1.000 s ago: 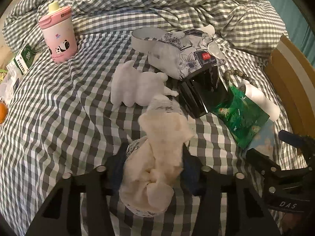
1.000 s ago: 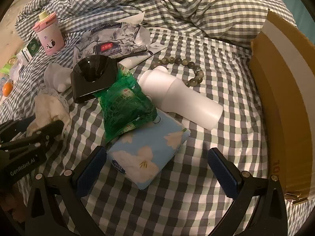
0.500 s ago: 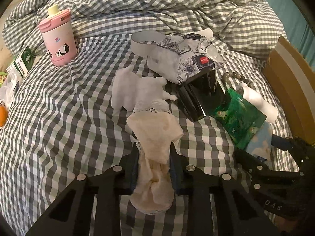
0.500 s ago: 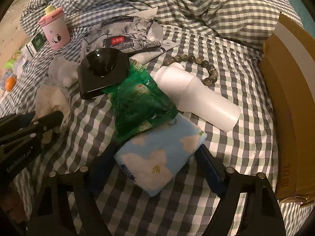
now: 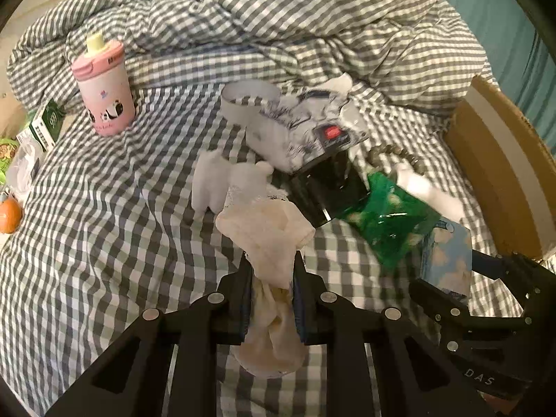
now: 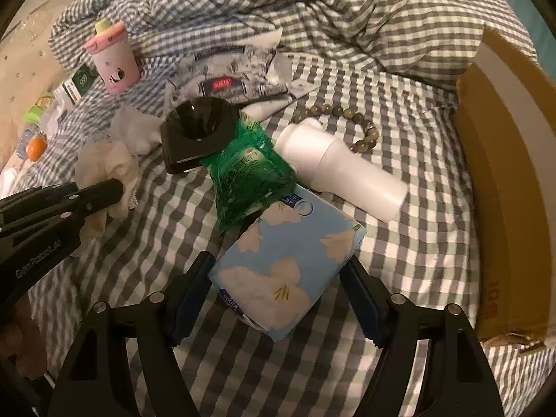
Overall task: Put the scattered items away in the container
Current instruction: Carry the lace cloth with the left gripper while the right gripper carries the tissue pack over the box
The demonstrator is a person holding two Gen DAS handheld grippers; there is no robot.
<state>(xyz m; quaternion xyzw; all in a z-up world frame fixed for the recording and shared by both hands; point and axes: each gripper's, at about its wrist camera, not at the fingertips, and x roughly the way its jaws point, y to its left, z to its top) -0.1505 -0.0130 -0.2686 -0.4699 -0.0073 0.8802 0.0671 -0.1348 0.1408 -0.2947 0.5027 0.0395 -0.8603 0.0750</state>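
A cardboard box stands at the right edge of a checked bed. Just left of it lies a blue flowered tissue pack, probably light, soft and squashy, best gripped across its short sides. The right gripper straddles it, jaws closing, pads at both sides. Further left of the box, the left gripper is closing, pinching a limp cream sock, bunched at mid-length.

Dim warm light; blurred, bowed edges
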